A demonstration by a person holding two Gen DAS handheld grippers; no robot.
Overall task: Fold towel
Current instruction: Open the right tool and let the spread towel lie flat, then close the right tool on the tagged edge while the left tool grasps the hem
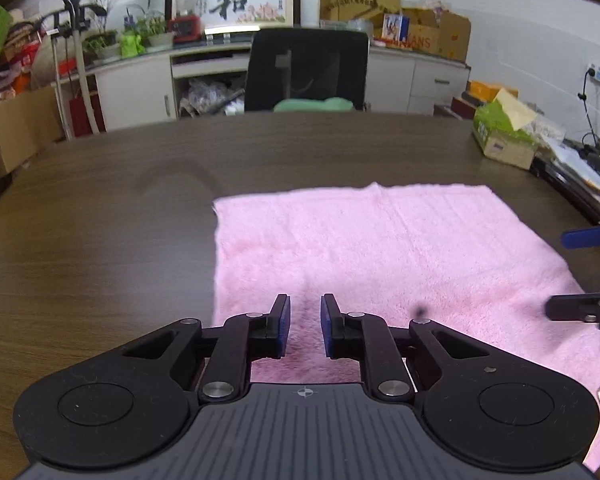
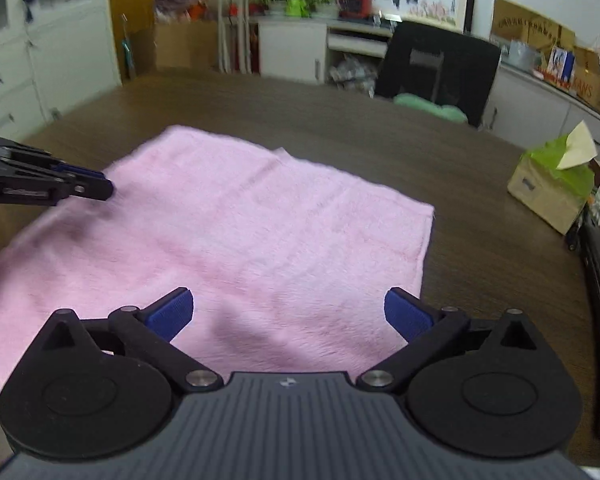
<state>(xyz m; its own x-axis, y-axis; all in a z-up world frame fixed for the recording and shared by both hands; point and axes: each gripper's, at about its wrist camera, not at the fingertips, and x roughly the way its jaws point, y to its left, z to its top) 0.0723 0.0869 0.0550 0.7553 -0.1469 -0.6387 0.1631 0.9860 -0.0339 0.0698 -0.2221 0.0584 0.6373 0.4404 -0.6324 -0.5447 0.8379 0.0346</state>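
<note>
Both grippers (image 1: 304, 326) (image 2: 288, 314) angle down over seemingly flat towel (image 1: 380, 248).

**Both grippers up and empty, one narrow, one wide**

Left gripper (image 1: 304, 326) has its jaws pulled in to a narrow gap, blue pads (image 1: 284, 326) facing each other, nothing pinched between them. It's tilted downward, pointing toward the far side. In the right wrist view it pokes in from the left edge, seen side-on.

Right gripper (image 2: 288, 314) is spread wide, blue pads (image 2: 172, 314) angled outward, nothing between them. Also pitched downward. Its fingers just peek in at the right edge of the left wrist view.
</note>
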